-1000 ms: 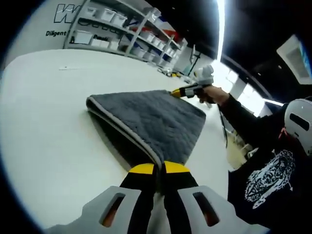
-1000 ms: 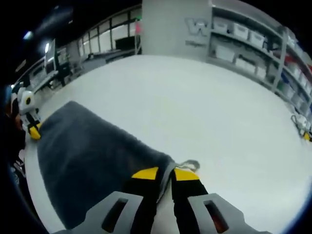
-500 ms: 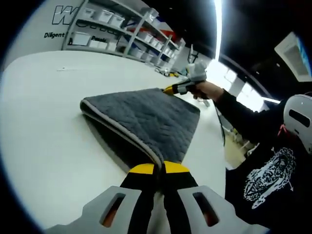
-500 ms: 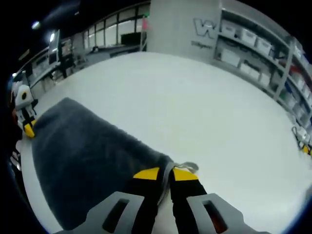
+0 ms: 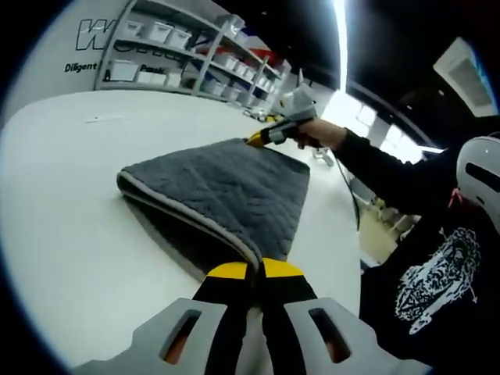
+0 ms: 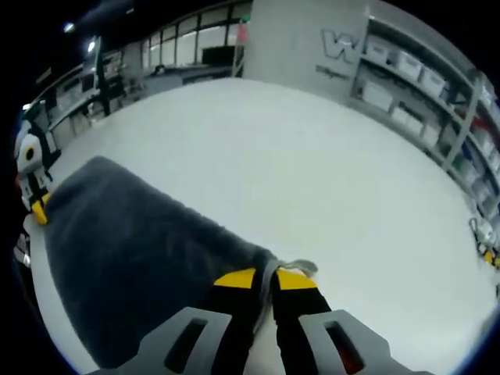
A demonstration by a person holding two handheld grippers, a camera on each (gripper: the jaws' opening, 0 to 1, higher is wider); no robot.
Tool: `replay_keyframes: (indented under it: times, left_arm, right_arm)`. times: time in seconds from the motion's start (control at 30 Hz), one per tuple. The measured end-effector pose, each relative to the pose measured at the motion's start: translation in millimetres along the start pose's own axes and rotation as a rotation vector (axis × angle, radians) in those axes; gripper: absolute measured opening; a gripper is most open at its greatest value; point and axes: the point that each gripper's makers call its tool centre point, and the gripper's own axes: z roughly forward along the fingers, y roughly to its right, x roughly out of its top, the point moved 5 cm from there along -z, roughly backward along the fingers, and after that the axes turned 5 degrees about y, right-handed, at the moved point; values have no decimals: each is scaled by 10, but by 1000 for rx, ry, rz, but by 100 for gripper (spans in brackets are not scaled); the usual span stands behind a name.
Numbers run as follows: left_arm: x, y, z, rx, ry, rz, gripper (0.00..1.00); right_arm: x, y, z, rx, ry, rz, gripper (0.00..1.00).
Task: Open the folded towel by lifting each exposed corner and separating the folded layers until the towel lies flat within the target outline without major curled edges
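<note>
The grey towel (image 5: 226,195) hangs stretched between the two tongs above the white table (image 5: 70,234), still doubled over. The left gripper (image 5: 255,271) is clamped on the near corner, right at its yellow tips; the right gripper (image 5: 258,140) pinches the opposite end of the same edge. That gripped edge is the towel's long axis, running straight from one gripper to the other. The folded body falls away to the left gripper's left, toward the table, so neither hand is nearer.
</note>
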Motion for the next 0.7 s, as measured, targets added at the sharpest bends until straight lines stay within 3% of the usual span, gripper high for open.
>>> replay_keyframes:
  times: [0.7]
  left_arm:
    - [-36, 158, 43, -24, 9, 30, 2]
  right_arm:
    - [248, -114, 290, 31, -23, -61, 3]
